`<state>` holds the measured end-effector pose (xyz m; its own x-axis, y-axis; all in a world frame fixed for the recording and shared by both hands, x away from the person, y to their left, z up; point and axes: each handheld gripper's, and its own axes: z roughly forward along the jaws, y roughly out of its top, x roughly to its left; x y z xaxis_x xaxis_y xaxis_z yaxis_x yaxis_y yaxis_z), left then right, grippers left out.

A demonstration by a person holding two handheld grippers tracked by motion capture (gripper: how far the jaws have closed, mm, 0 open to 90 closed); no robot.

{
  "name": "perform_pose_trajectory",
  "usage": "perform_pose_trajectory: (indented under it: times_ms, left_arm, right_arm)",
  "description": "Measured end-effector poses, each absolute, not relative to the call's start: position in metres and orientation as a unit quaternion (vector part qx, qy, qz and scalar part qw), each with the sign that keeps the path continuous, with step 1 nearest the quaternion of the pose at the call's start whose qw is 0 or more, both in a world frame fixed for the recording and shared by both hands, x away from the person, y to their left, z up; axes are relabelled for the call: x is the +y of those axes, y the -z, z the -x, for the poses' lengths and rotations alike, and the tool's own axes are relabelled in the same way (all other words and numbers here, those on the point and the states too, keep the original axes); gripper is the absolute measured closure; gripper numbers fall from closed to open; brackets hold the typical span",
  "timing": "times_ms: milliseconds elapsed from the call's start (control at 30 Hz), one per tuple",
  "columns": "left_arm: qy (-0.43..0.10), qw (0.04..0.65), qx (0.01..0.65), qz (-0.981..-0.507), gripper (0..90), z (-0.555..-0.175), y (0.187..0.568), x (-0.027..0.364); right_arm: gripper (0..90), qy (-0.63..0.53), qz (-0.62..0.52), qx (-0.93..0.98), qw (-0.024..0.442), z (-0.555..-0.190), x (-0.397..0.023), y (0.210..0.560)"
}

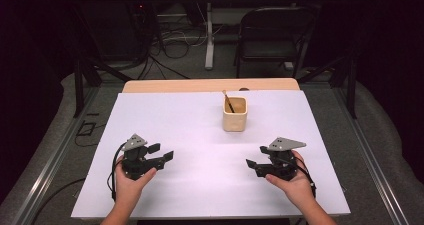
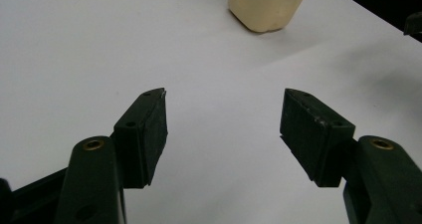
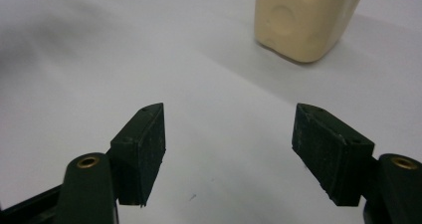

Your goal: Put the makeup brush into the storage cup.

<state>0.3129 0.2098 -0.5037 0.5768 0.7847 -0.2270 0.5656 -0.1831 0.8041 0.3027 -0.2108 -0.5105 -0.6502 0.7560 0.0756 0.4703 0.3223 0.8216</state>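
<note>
Resting low on the white table (image 1: 165,120), left claw (image 1: 161,151) and right claw (image 1: 256,156), both agape, empty

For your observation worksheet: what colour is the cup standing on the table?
The cup is pale cream, clearest in the right gripper view.

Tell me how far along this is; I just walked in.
Nothing looks done yet. The beige cup stands untouched on the white table, a brown stick inside. Left gripper and right gripper are open, empty, apart from it. Everything remains ahead.
</note>
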Motion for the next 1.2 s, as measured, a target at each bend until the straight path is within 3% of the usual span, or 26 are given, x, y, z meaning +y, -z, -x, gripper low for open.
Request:
perform_pose_trajectory:
  times_ms: [400,1200]
  left_arm:
    - [-0.117,0.459,0.444,-0.761,35.3,-0.313,0.504,0.210]
    - [-0.120,0.459,0.446,-0.759,35.4,-0.313,0.504,0.211]
  right_arm:
    - [29.2,-0.387,-0.404,0.817,0.138,-0.296,-0.219,0.516]
    - [29.1,-0.377,-0.411,0.815,0.159,-0.284,-0.222,0.526]
